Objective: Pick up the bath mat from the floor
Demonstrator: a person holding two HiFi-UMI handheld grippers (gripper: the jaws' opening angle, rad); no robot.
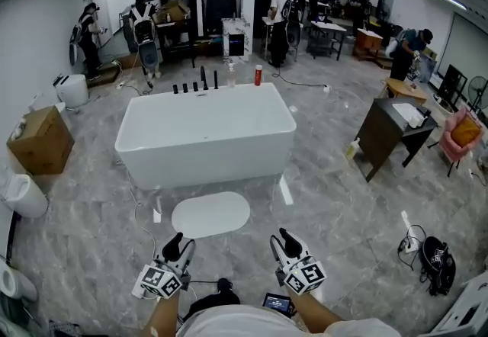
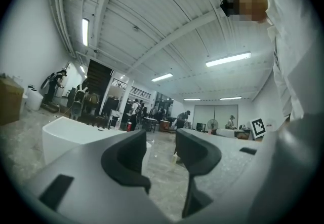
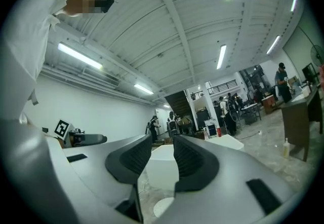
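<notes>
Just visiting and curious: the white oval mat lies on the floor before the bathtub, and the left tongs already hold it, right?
No. The mat lies there, but the left tongs hold nothing: the left gripper view shows them open and empty.

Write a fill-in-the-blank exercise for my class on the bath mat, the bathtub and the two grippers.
The white oval bath mat lies on the ____ in front of the bathtub.
The left gripper and the right gripper both have their jaws ____, with nothing between them.
In the head view, the cardboard box stands to the ____ of the bathtub.
Missing words: floor; open; left.
</notes>
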